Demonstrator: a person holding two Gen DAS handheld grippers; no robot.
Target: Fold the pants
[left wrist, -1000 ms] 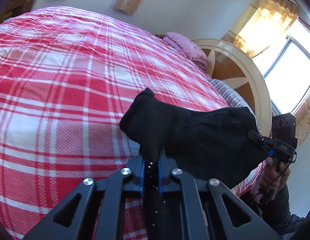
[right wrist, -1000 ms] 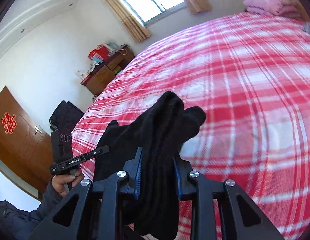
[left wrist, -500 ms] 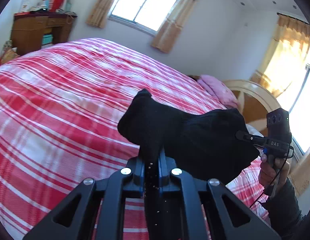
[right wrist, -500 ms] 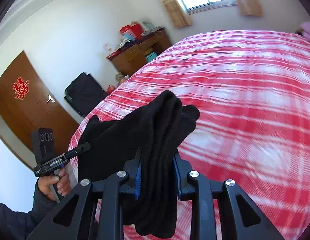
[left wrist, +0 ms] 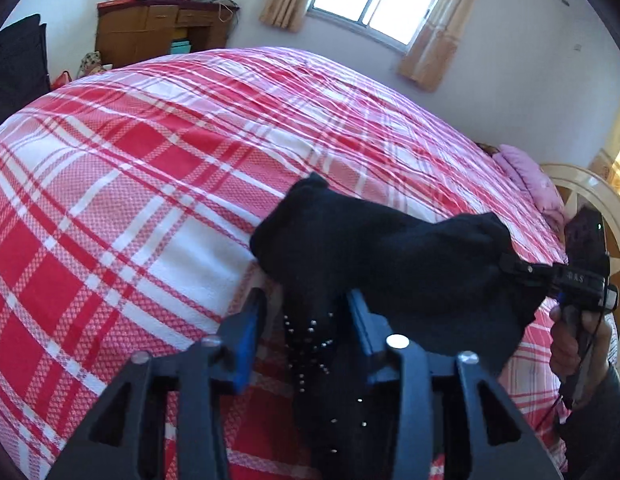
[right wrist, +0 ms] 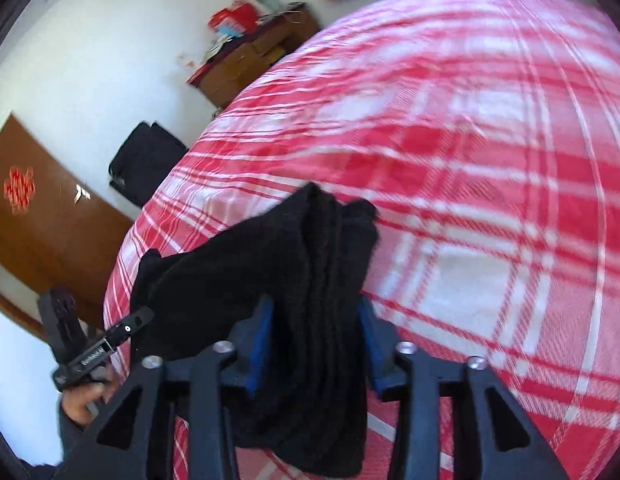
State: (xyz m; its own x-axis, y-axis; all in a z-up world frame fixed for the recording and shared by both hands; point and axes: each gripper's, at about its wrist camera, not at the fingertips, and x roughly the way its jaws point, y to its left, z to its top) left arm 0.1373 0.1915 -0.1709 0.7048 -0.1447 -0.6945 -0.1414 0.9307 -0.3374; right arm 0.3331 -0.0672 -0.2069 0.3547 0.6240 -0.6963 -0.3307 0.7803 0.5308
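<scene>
The black pants [left wrist: 382, 256] hang bunched between my two grippers above the red plaid bed [left wrist: 130, 168]. My left gripper [left wrist: 306, 312] has its jaws spread, with the black cloth still draped loosely between them. My right gripper [right wrist: 314, 320] holds a thick fold of the pants [right wrist: 310, 280] between its blue pads. The right gripper also shows at the right of the left wrist view [left wrist: 550, 272], clamped on the far end of the cloth. The left gripper shows at the lower left of the right wrist view [right wrist: 122, 332].
A wooden dresser [left wrist: 150, 32] with clutter stands beyond the bed's far corner. A black bag [right wrist: 146, 160] and a brown door [right wrist: 34, 220] are at the left. Pink bedding [left wrist: 530, 180] and a cream headboard [left wrist: 590, 200] lie at the right.
My left gripper's jaws have opened around the cloth. Both grippers have swung left, so the dresser and door side of the room has come into view.
</scene>
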